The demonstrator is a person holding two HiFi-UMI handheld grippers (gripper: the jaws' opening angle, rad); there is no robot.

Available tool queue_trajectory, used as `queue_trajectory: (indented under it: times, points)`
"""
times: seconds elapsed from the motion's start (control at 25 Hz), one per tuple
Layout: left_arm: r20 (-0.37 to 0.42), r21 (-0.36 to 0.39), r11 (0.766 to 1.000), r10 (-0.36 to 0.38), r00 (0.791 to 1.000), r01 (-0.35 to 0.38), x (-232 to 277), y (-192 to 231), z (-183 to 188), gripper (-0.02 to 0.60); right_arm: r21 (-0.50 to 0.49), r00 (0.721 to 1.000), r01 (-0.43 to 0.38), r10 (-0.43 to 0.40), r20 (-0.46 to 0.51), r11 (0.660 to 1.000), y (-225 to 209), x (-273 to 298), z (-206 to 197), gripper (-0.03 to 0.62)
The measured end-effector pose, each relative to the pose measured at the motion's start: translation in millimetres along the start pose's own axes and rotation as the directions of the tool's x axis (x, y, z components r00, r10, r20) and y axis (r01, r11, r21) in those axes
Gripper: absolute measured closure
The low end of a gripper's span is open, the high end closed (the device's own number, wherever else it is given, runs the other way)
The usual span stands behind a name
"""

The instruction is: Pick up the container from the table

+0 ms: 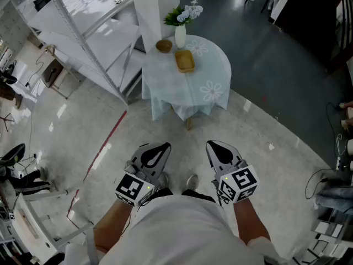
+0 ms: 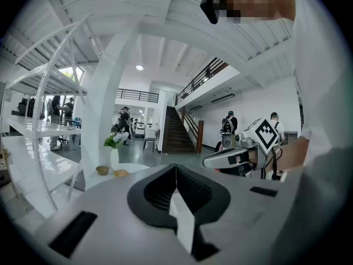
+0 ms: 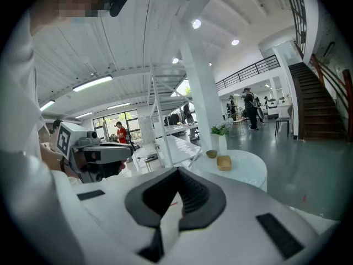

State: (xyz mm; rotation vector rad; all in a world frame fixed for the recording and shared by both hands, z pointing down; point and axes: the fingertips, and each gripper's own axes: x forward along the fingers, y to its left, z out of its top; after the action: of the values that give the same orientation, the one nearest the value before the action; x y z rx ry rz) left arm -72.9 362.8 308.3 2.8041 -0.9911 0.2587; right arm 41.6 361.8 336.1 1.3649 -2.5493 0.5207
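Observation:
A rectangular tan container (image 1: 185, 60) lies on a round table (image 1: 212, 73) with a pale flowered cloth, far ahead of me. Beside it stand a small brown bowl (image 1: 164, 46) and a white vase of flowers (image 1: 181, 36). My left gripper (image 1: 164, 147) and right gripper (image 1: 214, 147) are held side by side close to my body above the floor, both shut and empty. The container (image 2: 121, 173) shows small and distant in the left gripper view, beyond the closed jaws of that gripper (image 2: 176, 167). In the right gripper view the container (image 3: 224, 162) sits beyond the right gripper (image 3: 177, 173).
A white metal shelf rack (image 1: 94, 32) and a white pillar (image 1: 151, 7) stand left of and behind the table. A red line (image 1: 107, 142) runs across the pale floor. Cables and equipment (image 1: 331, 197) lie at the right. Several people and a staircase (image 2: 176, 131) are far off.

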Motion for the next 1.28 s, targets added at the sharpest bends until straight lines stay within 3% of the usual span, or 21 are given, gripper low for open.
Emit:
queue_trajectory:
  times: [0.36,1.28]
  points:
    - [0.027,0.003,1.0,0.02,0.999,-0.02,17,-16,7,0.56,-0.014,1.0,-0.026,0.026,0.0,1.0,-19,-11,1,0.576]
    - [-0.018,0.024,0.996,0.088,0.996,-0.087,54,-73,-2,0.56,0.023,0.995,-0.096,0.095,0.014,0.995,-69,-58,-13,0.576]
